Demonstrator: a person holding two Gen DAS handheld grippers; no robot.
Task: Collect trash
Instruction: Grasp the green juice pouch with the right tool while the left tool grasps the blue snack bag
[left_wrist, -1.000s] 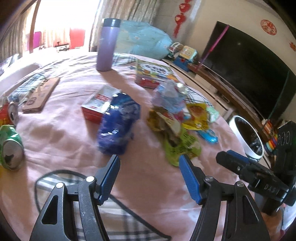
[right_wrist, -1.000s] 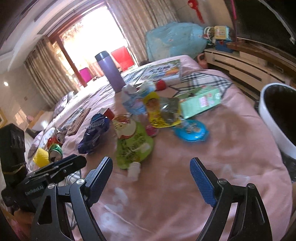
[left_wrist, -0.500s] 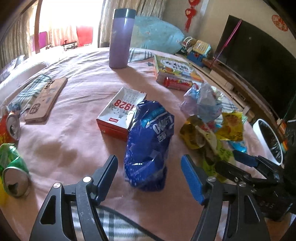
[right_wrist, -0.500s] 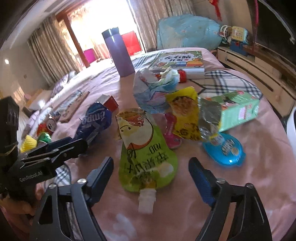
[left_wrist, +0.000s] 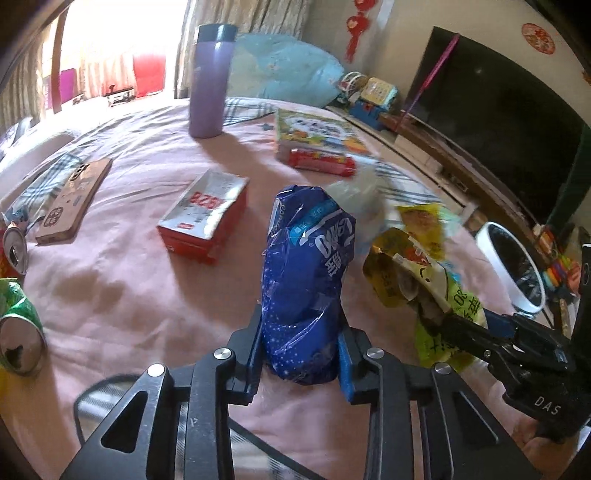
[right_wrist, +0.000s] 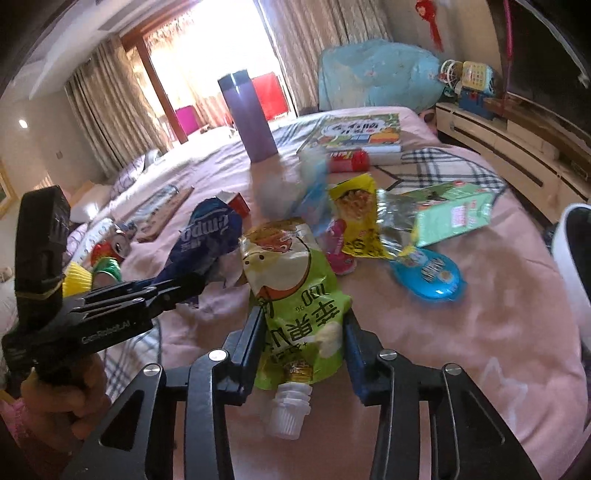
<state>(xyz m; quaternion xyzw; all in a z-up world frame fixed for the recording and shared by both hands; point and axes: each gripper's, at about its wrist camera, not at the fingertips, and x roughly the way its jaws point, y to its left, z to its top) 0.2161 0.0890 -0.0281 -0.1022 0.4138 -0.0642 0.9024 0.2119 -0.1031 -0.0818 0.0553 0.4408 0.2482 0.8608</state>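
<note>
A crumpled blue snack bag lies on the pink bedspread. My left gripper is closing on the bag's near end, and both blue pads press into the foil. From the right wrist view the same bag shows with the left gripper at its lower end. A green drink pouch with a white cap stands between the jaws of my right gripper. Those jaws are closing too, and the pads touch the pouch's two edges. In the left wrist view the pouch is buckled upward in the right gripper.
A white bin stands off the bed at right. A yellow snack bag, green carton and blue packet lie beyond the pouch. A red box, purple flask, book and crushed cans are also here.
Both grippers moved forward over their items, and both sets of jaws narrowed from wide apart until they touch. The blue bag and the green pouch now sit pinched between the pads.
</note>
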